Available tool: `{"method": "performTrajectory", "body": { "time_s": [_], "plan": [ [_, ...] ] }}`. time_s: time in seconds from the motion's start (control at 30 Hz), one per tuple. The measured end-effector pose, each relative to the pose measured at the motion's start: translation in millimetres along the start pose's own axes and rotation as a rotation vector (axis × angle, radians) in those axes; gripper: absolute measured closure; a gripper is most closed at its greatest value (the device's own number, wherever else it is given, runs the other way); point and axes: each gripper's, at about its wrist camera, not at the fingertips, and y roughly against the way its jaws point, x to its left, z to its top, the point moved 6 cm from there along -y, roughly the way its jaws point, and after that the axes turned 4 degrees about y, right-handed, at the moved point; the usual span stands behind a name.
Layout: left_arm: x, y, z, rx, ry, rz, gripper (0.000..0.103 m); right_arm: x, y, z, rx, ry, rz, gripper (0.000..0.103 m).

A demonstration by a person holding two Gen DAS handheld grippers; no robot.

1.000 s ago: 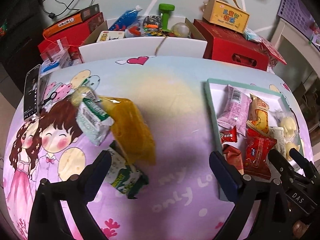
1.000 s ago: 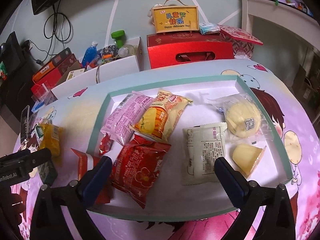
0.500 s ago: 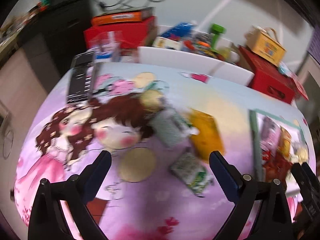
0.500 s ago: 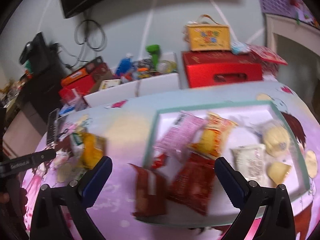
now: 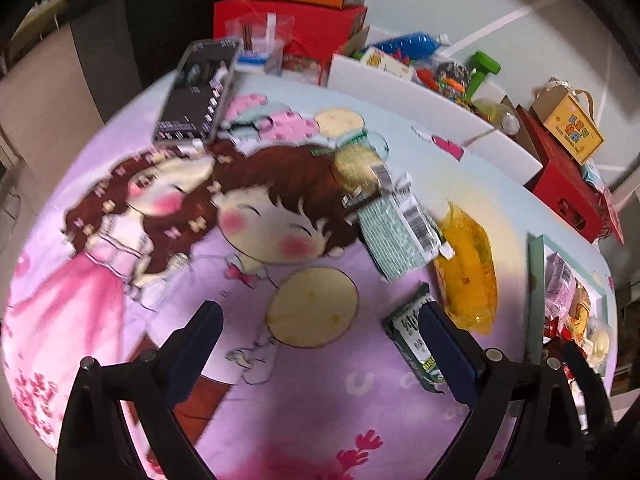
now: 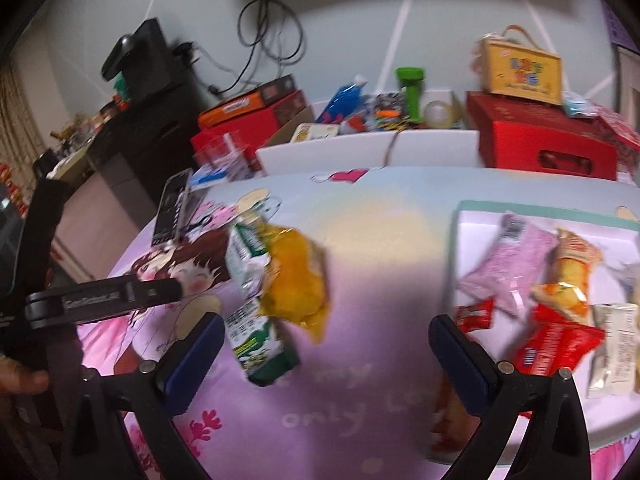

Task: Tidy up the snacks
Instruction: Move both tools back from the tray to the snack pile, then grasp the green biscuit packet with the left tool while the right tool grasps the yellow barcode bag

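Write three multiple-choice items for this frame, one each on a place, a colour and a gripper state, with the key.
1. Where does the yellow packet lie?
A. Inside the tray
B. On the printed cloth, outside the tray
C. In the white box behind the table

2. What colour is the rim of the tray?
A. Teal green
B. Orange
C. Black

3. How do the left gripper and the right gripper stand?
A. Both shut on snacks
B. Left shut on a packet, right open
C. Both open, holding nothing

Key:
1 B: the packet rests on the cloth beside the green-and-white packets, well short of the tray edge.
2 A: the border around the white tray floor is teal.
3 C: each wrist view shows the jaws spread wide with only cloth and loose packets between them.
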Motion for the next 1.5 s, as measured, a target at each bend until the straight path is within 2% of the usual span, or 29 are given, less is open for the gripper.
{"method": "performTrajectory", "body": {
  "time_s": [0.17, 0.27, 0.47, 0.57, 0.77, 1.07, 1.17, 1.33, 1.5],
  "plan": [
    [-9.7, -11.0, -5.3, 0.039, 0.004, -0.032, 0.005, -5.1, -8.4, -3.3, 0.028, -0.036, 0.019, 0.0],
    [-15.8, -15.6, -7.6, 0.055, 0.006, -0.056, 0.005, -12.6, -8.4, -1.1, 0.032, -0.097, 0.066, 0.0],
    [-21.4, -25.3, -13.5, 0.095, 0.011, -0.077, 0.005, -18.3, -10.7, 14.3, 0.054, -0.141, 0.132, 0.0],
    [-22.6, -30.5, -15.4, 0.107, 0.022, -0.08, 0.005, -20.6, -20.2, 21.3, 0.105, -0.156, 0.169, 0.0],
    [-35.2, -40.5, -21.7, 0.139, 0.012, -0.103, 0.005, -19.2, -42.7, 29.8, 0.195, -0.122, 0.174, 0.001],
    [-56.3, -53.4, -29.1, 0.171, -0.036, -0.1, 0.005, -14.0, -79.9, 30.4, 0.349, -0.138, 0.227, 0.01],
    [-63.4, -56.1, -31.1, 0.172, -0.058, -0.095, 0.005, -9.4, -90.7, 29.1, 0.387, -0.124, 0.225, 0.012],
    [-70.0, -62.0, -31.8, 0.17, -0.087, -0.067, 0.005, -3.6, -106.5, 27.0, 0.438, -0.061, 0.171, 0.023],
    [-67.7, -64.2, -30.5, 0.165, -0.112, -0.044, 0.005, 0.6, -115.6, 24.2, 0.464, -0.033, 0.156, 0.027]
  ]
}}
